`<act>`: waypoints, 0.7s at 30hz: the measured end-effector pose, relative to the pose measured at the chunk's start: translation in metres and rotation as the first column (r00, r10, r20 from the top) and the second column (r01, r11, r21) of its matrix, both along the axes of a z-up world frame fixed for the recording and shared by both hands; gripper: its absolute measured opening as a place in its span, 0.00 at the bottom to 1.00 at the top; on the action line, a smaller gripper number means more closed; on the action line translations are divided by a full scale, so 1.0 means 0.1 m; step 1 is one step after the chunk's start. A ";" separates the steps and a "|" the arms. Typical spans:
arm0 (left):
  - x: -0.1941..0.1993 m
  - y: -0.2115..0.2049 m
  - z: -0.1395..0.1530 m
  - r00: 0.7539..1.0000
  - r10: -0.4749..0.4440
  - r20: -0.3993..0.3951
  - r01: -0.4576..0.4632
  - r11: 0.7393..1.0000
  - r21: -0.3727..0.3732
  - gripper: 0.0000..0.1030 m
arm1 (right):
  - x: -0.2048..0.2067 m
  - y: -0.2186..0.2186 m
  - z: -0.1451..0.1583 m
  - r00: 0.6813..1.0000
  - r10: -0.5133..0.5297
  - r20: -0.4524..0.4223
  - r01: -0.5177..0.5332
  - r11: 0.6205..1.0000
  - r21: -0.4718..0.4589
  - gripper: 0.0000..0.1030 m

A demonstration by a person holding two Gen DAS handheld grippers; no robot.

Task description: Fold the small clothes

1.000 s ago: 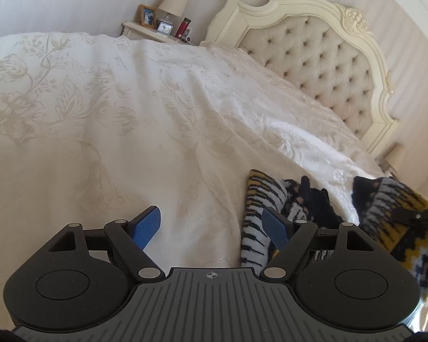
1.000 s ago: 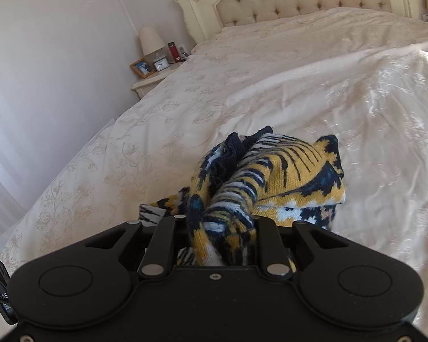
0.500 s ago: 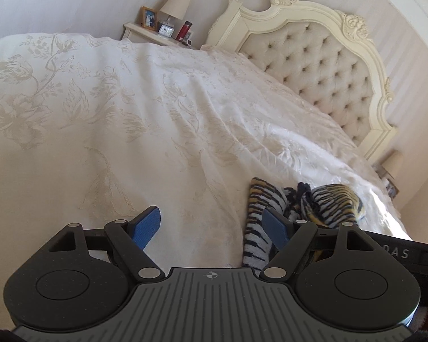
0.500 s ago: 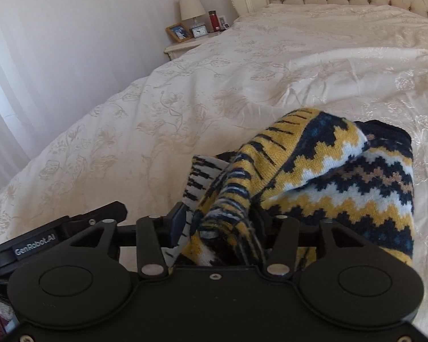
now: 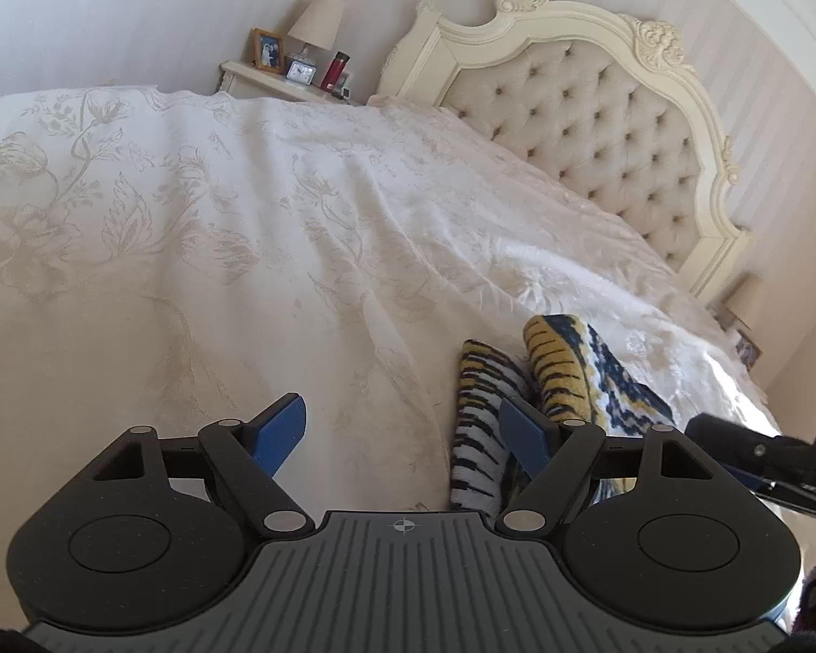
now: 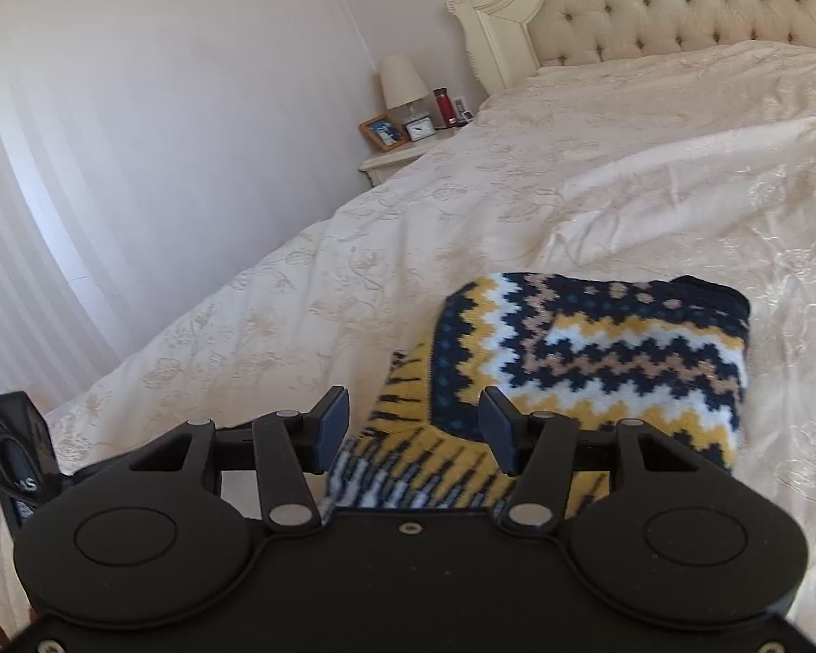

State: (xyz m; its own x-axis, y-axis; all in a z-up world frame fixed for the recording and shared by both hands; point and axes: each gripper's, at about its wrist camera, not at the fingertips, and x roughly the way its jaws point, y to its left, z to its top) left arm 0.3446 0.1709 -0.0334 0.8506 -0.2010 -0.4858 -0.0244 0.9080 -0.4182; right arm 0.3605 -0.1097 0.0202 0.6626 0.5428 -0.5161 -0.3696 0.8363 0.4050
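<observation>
**Handling a soft knit on the bed**

Lying bunched on the cream bedspread (image 6: 598, 201) is a small knitted sweater (image 6: 593, 348), patterned in navy, mustard, white and tan zigzags, with a striped part trailing toward the cameras. The right claw (image 6: 413, 424) hangs over that striped part with its jaws spread and nothing pinched between them. The left claw (image 5: 402, 430) is also spread wide, empty, just beside the striped sleeve or hem (image 5: 478, 424); one blue pad sits close against the knit, though contact cannot be confirmed.

By the look of it, the garment is light, thick and floppy, with no stiffness to hold a shape; any lifted corner would droop and drag the rest along. The wool's texture should grip well between the pads rather than slip. Best holds are probably the doubled edges: the dark ribbed hem (image 6: 712, 294) at the far side, or the striped cuff nearest the claws. Pinching one layer alone would likely stretch the knit.
</observation>
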 end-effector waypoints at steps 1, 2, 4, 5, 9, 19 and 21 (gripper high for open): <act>-0.01 -0.01 0.01 1.000 -0.005 0.008 0.005 1.000 0.003 0.75 | 0.01 -0.03 -0.04 1.000 -0.012 -0.007 0.012 1.000 -0.009 0.59; -0.02 -0.04 0.02 1.000 -0.013 0.017 0.013 1.000 0.007 0.75 | 0.01 -0.04 -0.08 1.000 -0.020 -0.012 0.020 1.000 -0.015 0.59; -0.01 -0.08 0.02 0.999 -0.043 0.023 0.043 0.999 0.000 0.75 | 0.03 -0.07 -0.17 0.999 -0.040 -0.017 0.039 0.999 -0.026 0.59; -0.01 -0.10 0.02 0.998 -0.062 0.020 0.062 0.998 -0.011 0.75 | 0.02 -0.07 -0.20 0.999 -0.050 -0.016 0.049 0.998 -0.028 0.59; 0.02 -0.17 0.00 0.987 -0.163 0.012 0.164 0.984 -0.075 0.75 | -0.12 -0.16 -0.29 0.998 -0.059 -0.006 0.059 0.998 -0.007 0.59; 0.09 -0.32 -0.11 0.973 -0.215 -0.085 0.204 0.971 -0.122 0.75 | -0.53 -0.50 -0.27 0.997 -0.074 0.018 0.074 0.997 0.013 0.59; 0.10 -0.41 -0.06 0.972 -0.223 -0.068 0.217 0.972 -0.085 0.75 | -0.58 -0.56 -0.30 0.997 -0.082 0.002 0.082 0.996 0.030 0.59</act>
State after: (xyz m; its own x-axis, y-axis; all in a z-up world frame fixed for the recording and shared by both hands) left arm 0.3541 0.1303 -0.0399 0.7420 -0.4185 -0.5238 0.1382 0.8599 -0.4914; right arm 0.3024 -0.1660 -0.0097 0.7072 0.5016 -0.4983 -0.3012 0.8513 0.4295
